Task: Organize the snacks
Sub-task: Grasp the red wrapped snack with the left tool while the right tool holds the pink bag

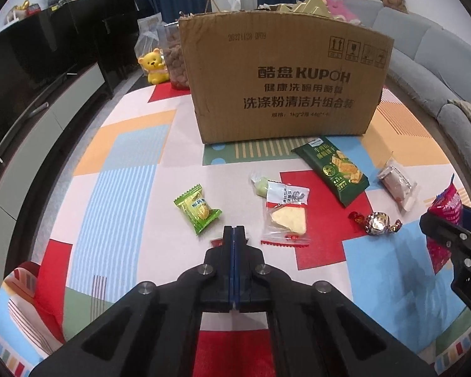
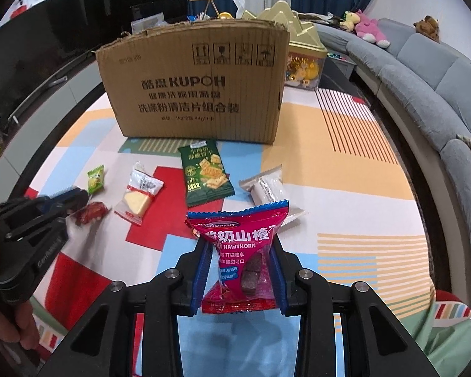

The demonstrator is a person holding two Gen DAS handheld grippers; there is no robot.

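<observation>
Both hands are picking up snacks — the right gripper is clamping a pink hawthorn packet, the left gripper is pinching a small red candy — and next comes carrying both to the cardboard box at twelve o'clock.

Indoor light is coming in soft and even, kinda dim, with faint shadows lying under the cardboard box. Fisheye is bending everything at the edges, black corners are creeping in, and the dark cabinet is showing a bit of glare.
</observation>
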